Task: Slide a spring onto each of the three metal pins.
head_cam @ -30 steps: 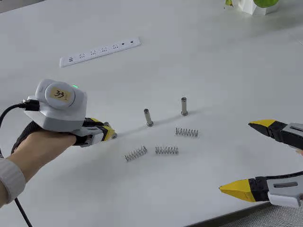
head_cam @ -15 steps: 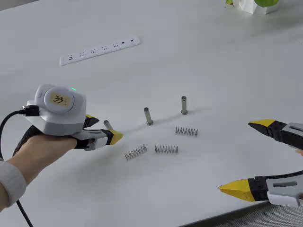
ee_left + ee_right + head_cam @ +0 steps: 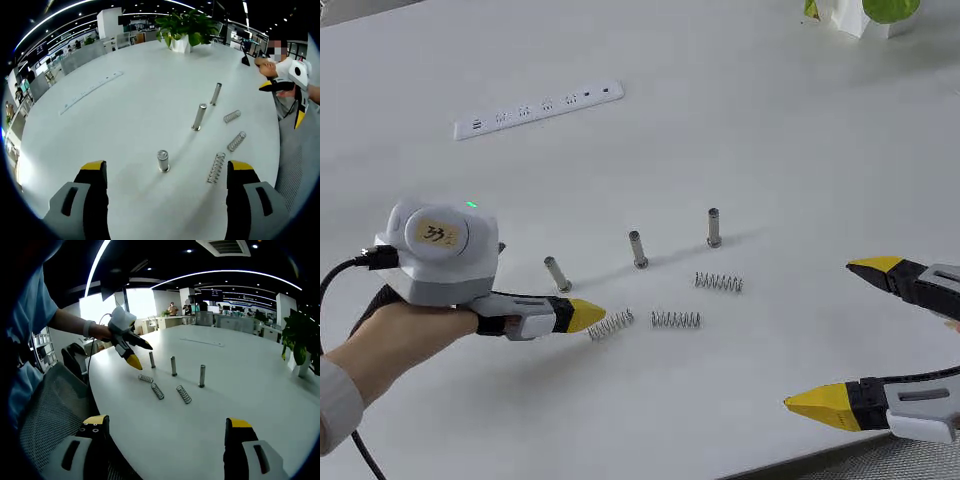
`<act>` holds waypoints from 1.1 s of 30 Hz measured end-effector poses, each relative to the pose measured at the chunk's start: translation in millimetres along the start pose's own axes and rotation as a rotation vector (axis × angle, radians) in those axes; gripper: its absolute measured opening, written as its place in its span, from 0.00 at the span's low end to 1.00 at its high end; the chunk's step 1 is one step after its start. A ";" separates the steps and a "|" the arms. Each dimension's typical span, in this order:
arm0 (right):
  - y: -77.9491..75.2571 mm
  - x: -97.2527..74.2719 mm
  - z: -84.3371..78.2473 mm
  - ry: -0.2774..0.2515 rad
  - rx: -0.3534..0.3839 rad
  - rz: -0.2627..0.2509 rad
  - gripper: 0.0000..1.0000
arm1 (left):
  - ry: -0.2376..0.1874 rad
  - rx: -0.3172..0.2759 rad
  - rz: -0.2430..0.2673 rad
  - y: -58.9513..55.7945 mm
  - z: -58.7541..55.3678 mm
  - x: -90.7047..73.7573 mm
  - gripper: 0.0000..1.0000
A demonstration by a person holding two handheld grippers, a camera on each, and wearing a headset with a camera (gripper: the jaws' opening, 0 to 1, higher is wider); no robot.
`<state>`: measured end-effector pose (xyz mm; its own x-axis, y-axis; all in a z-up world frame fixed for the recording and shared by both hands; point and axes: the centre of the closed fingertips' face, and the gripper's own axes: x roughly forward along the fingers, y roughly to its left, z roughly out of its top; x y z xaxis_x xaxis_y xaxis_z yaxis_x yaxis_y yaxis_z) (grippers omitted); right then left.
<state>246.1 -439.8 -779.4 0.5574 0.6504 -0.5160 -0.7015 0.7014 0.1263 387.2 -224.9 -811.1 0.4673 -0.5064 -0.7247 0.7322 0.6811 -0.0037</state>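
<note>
Left gripper (image 3: pixel 167 167) has slid from pin (image 3: pixel 163 161) toward spring (image 3: pixel 216 167); its own view shows jaws wide, empty, like the right gripper's (image 3: pixel 842 333).

White power strip (image 3: pixel 538 108) on table (image 3: pixel 770 130); plant (image 3: pixel 892 8), apparently potted, beyond.

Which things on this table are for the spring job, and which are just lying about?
Job: left pin, middle pin, right pin; left spring, middle spring, right spring.
Lying about: power strip, potted plant.
</note>
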 end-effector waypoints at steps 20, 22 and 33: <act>-8.6 7.3 18.8 0.010 -0.060 0.040 0.97 | -0.072 -0.131 0.047 0.2 -21.9 -41.8 0.99; -11.3 7.6 21.0 0.010 -0.070 0.043 0.98 | -0.104 -0.155 0.052 -1.1 -20.4 -48.6 0.99; -19.6 10.9 21.0 0.038 -0.100 0.057 0.99 | -0.190 -0.180 0.084 -9.7 -29.3 -71.3 0.99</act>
<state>275.3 -440.3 -769.7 0.4995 0.6752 -0.5428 -0.7731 0.6301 0.0724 332.4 -179.9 -779.6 0.6196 -0.5230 -0.5853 0.5954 0.7991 -0.0836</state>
